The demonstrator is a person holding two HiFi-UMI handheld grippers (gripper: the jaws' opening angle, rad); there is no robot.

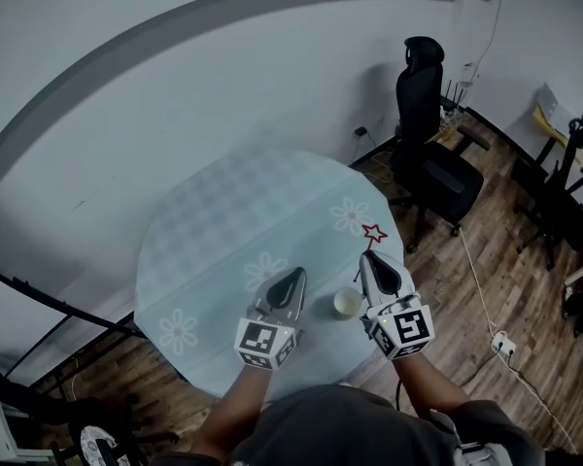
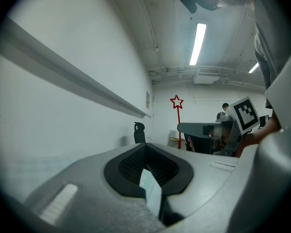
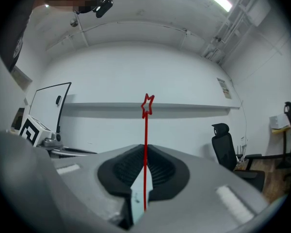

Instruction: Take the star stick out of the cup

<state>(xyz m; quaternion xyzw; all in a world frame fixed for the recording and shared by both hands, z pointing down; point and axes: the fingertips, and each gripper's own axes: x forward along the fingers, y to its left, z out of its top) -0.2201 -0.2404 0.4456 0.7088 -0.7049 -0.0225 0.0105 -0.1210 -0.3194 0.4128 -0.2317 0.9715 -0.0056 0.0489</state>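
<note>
Now right gripper clamped on star stick, cup just beside; left gripper jaws together, empty.

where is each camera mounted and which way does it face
Head view: on the person's head, facing steeply down at the table; shows both forearms, the left gripper and right gripper.
Left gripper view: on the left gripper, looking along its jaws across the room; those jaws fill the bottom.
Right gripper view: on the right gripper, facing a wall; its jaws grip the stick.
Shared: all three show the stick; each gripper view catches the other gripper's marker cube.
</note>
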